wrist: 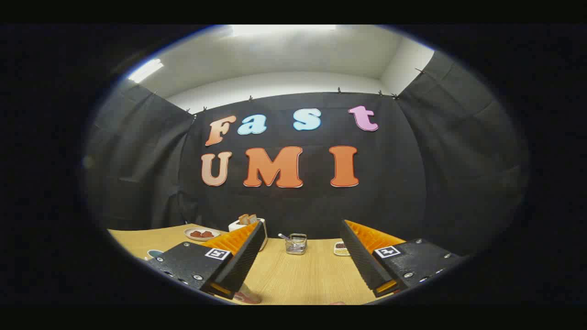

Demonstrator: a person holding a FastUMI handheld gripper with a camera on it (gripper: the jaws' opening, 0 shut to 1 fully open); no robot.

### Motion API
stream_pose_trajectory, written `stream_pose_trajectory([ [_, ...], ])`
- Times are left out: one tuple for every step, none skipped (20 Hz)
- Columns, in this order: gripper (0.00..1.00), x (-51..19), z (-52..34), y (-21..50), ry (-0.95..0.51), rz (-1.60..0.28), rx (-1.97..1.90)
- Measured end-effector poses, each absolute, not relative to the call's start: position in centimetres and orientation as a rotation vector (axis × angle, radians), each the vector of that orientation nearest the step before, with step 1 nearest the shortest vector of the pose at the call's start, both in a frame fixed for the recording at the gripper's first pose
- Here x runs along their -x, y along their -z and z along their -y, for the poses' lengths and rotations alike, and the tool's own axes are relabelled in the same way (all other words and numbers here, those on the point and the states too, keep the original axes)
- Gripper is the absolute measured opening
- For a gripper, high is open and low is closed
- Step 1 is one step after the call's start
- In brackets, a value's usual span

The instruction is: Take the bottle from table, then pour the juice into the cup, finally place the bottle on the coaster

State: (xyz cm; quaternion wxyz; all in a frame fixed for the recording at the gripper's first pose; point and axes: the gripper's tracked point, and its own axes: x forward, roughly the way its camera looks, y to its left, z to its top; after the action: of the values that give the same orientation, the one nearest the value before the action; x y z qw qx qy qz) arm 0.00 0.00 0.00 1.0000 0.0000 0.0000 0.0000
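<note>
The booth's black cloth wall (298, 201) stood behind everything, with a pale ceiling above it. Below it the wooden desk (302, 279) ran forward to the tool (302, 238), whose two fingers were spread wide apart with nothing between them but bare wood.

Beyond the left finger (243, 250) stood a white toaster (243, 224) with slices of bread poking from its top — the finger hid most of its body. Left of the toaster lay a small plate (202, 234) carrying some reddish pieces, and nearer, beside the finger's housing, a rounded bluish object (154, 253) peeked out; what it was could not be told.

Ahead of the gap between the fingers sat a small wire basket (296, 244) with a utensil handle leaning out of it. Just beside the inner edge of the right finger (362, 256) lay a small patterned coaster (340, 249), partly hidden by that finger.

Under the left finger's tip, close to the tool, a pinkish object (247, 297) showed — too cut off to name.
</note>
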Motion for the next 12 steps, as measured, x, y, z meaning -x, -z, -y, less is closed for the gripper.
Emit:
stream_pose_trajectory([
  [0.98,0.04,-0.16,-0.18,-0.003,0.000,0.002],
  [0.98,0.08,-0.30,-0.33,-0.005,0.000,0.002],
  [0.98,0.12,-0.34,-0.43,-0.007,0.001,0.004],
  [0.98,0.35,-0.44,-0.51,-0.010,0.004,0.005],
  [0.98,0.43,-0.51,-0.67,-0.011,0.006,0.006],
  [0.98,0.44,-0.56,-0.62,-0.013,0.007,0.006],
  [0.98,0.52,-0.58,-0.60,-0.015,0.008,0.008],
  [0.98,0.48,-0.48,-0.60,-0.014,0.006,0.010],
  [0.98,0.50,-0.46,-0.61,-0.013,0.006,0.012],
  [0.98,0.58,-0.30,-0.74,-0.010,0.008,0.014],
  [0.98,0.61,-0.17,-0.82,-0.009,0.009,0.014],
  [0.98,0.66,-0.08,-0.86,-0.008,0.009,0.014],
])
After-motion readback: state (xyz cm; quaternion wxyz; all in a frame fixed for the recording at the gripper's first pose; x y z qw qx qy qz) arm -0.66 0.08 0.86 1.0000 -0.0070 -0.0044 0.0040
